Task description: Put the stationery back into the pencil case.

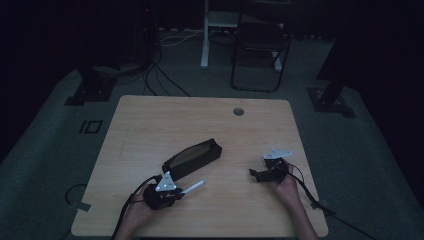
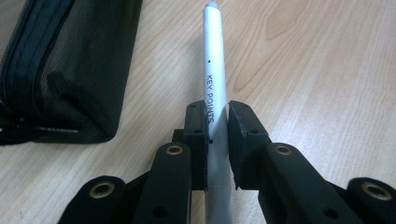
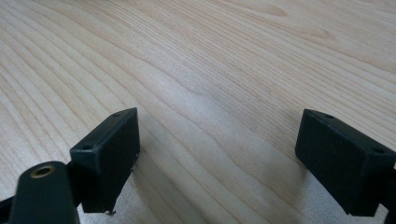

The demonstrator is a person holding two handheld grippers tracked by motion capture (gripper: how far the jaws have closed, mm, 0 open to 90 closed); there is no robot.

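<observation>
white pen [image 2: 215,84] lettered, left claw [image 2: 217,135] clamped

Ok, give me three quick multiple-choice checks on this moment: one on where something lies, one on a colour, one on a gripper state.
1. Where does the black pouch lie on the table?
A. Ahead of the left gripper, near the table's middle
B. Beside the right gripper
C. At the far edge by the round hole

2. What colour is the pen?
A. Red
B. White
C. Black

3. How does the right gripper stand?
A. Shut on the pen
B. Shut on the pouch
C. Open, with bare wood between its fingers

Answers:
1. A, the high view shows it just beyond the left gripper.
2. B, its white barrel shows clamped in the left gripper view.
3. C, the right gripper view shows the fingers wide apart.
</observation>
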